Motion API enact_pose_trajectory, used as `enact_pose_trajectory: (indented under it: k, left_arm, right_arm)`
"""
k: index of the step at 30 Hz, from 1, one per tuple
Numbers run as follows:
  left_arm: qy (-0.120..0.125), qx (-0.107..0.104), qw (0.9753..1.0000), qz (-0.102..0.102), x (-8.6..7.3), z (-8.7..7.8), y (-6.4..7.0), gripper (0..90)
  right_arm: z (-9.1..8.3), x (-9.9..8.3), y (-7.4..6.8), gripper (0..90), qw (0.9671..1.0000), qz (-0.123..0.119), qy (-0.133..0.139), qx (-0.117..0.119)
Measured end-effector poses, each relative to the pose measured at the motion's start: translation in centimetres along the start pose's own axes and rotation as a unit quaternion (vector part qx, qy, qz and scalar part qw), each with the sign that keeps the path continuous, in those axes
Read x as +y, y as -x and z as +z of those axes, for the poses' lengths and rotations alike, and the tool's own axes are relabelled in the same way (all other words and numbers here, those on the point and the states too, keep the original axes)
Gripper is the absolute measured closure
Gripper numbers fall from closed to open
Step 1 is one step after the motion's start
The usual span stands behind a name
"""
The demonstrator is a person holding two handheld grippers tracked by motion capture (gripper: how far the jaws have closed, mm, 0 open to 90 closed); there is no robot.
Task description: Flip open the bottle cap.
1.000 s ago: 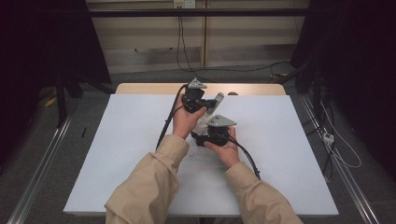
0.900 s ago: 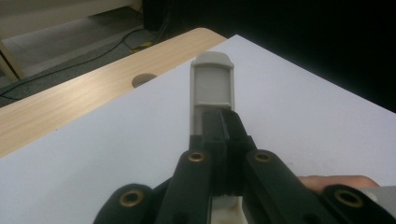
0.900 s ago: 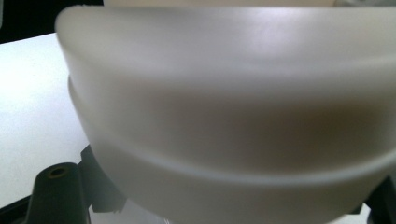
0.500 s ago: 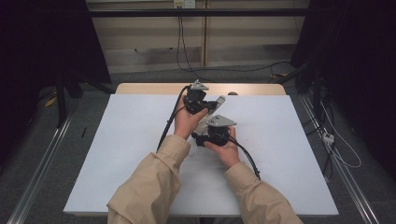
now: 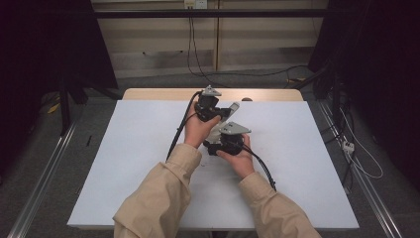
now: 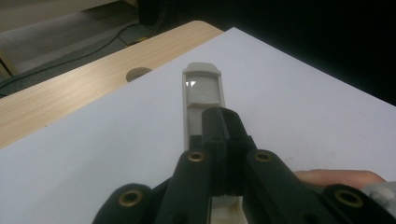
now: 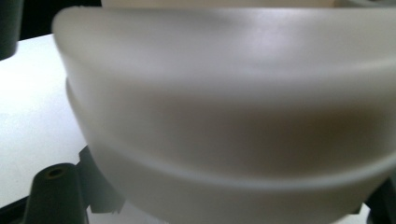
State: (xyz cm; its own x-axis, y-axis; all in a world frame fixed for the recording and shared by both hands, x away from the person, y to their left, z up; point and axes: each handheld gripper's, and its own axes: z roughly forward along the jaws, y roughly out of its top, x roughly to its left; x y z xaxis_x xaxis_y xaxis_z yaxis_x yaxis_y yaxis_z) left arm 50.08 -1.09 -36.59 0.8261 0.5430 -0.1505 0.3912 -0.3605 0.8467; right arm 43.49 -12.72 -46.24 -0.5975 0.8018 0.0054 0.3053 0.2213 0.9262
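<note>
We see a grey bar (image 5: 227, 117), a long pale plastic piece with a raised block near its far end, held up over the white tabletop (image 5: 124, 163) between our two hands, and we place everything else by it. The left hand-held gripper (image 5: 218, 115) sits at the bar's far end in the high view, towards the wooden strip (image 5: 148, 94) at the back of the tabletop; in the left gripper view (image 6: 223, 140) its black jaws are pressed together with the bar running out just past them, so they look clamped on the bar, though the contact itself is partly hidden behind the jaws. The right hand-held gripper (image 5: 223, 141) is at the bar's near end, just below and right of the left one, the two almost touching. In the right gripper view the bar (image 7: 233, 116) sits blurred and very close to the lens, with one black jaw link at each bottom corner, so we cannot tell whether those jaws are apart or closed on it. A fingertip (image 6: 336, 177) shows just right of the bar in the left gripper view. A round hole (image 6: 138, 73) in the wooden strip lies beyond the bar, to its left.
</note>
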Motion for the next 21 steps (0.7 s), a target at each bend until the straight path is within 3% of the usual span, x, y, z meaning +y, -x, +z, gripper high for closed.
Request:
enact_pose_trajectory:
  k: [4, 11, 15, 21]
  left_arm:
    - [-0.001, -0.007, 1.0000, -0.005, 0.0, -0.2, -0.1, 89.6]
    - [0.003, -0.015, 0.9998, -0.010, 0.2, -0.8, 0.0, 81.3]
    - [0.008, -0.003, 0.9999, -0.008, 0.4, -2.0, 0.2, 75.6]
    - [0.016, -0.002, 0.9997, -0.017, -0.3, -3.4, -0.1, 64.9]
  right_arm:
    - [0.0, 0.0, 0.0, 17.0, 1.0000, 0.001, 0.000, 0.002]
    - [-0.1, 0.0, 0.2, 11.6, 0.9998, 0.016, -0.007, 0.007]
    - [-0.3, 0.1, -0.1, 10.3, 0.9997, 0.018, -0.010, 0.010]
    - [-1.1, 0.5, 0.1, 9.2, 0.9998, 0.016, -0.004, 0.011]
